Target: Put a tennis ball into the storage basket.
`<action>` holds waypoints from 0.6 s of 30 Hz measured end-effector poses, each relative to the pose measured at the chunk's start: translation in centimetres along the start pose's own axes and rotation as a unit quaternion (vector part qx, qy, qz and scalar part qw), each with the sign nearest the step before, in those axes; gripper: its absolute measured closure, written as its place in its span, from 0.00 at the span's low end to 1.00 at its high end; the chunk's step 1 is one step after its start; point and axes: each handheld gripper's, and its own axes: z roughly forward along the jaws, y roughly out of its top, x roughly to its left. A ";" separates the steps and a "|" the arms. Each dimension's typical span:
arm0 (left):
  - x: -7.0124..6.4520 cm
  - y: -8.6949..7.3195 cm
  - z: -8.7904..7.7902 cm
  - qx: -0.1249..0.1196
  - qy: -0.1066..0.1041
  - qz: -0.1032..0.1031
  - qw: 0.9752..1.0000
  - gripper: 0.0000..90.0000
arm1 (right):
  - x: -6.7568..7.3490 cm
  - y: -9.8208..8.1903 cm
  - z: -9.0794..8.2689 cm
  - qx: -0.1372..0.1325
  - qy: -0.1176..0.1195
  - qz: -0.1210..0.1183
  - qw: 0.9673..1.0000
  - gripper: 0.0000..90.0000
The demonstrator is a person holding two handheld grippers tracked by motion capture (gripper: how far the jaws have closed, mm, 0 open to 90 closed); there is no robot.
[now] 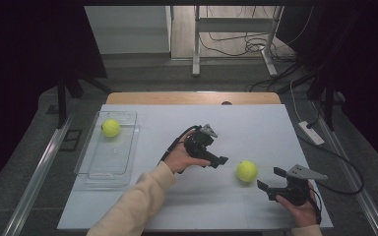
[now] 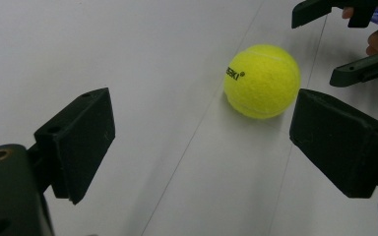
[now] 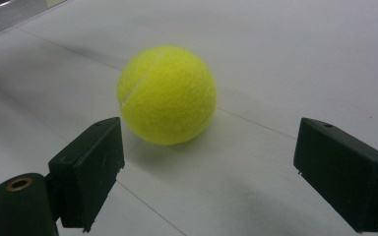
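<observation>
Spanning the scene, a smooth white table (image 1: 256, 123) carries a clear rectangular plastic tray (image 1: 94, 167) with one fuzzy yellow tennis ball (image 1: 110, 128) in its far end. A second tennis ball (image 1: 246, 171) rests on the bare table between the left gripper (image 1: 220, 160) and right gripper (image 1: 269, 179); both have their blocky black jaws apart, touching nothing.

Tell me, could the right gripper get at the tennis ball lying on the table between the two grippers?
Probably yes. The right gripper has its jaws open and pointed at the tennis ball, with bare table between them. The left gripper, also open, waits on the ball's other side.
</observation>
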 end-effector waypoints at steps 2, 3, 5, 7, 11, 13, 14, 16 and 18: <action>0.0 0.1 0.2 0.002 -0.002 0.004 1.000 0.13 | 0.0 0.0 0.0 0.000 0.000 0.000 1.000 0.13; -0.1 0.1 0.3 0.003 -0.002 0.002 1.000 0.13 | 0.0 0.0 0.0 0.000 0.000 0.001 1.000 0.13; -0.1 0.2 0.4 0.001 -0.003 0.001 1.000 0.13 | 0.0 0.0 0.0 0.000 0.000 0.001 1.000 0.13; -0.3 0.2 0.7 0.001 -0.007 0.000 1.000 0.13 | 0.0 0.0 0.0 0.001 0.001 0.000 1.000 0.13; -0.6 0.4 1.3 0.004 -0.013 0.006 1.000 0.12 | 0.0 0.0 0.0 0.002 0.002 0.000 1.000 0.13; -0.7 0.5 1.4 0.006 -0.014 0.007 1.000 0.13 | 0.0 0.0 0.0 0.002 0.002 0.000 1.000 0.13; -0.7 0.5 1.4 0.006 -0.014 0.007 1.000 0.13 | 0.0 0.0 0.0 0.002 0.002 0.000 1.000 0.13; -0.9 0.6 1.7 0.006 -0.017 0.009 1.000 0.13 | 0.0 0.0 0.0 0.002 0.002 0.000 1.000 0.13; -1.0 0.6 1.9 0.007 -0.018 0.011 1.000 0.13 | 0.0 0.0 0.0 0.003 0.002 -0.001 1.000 0.13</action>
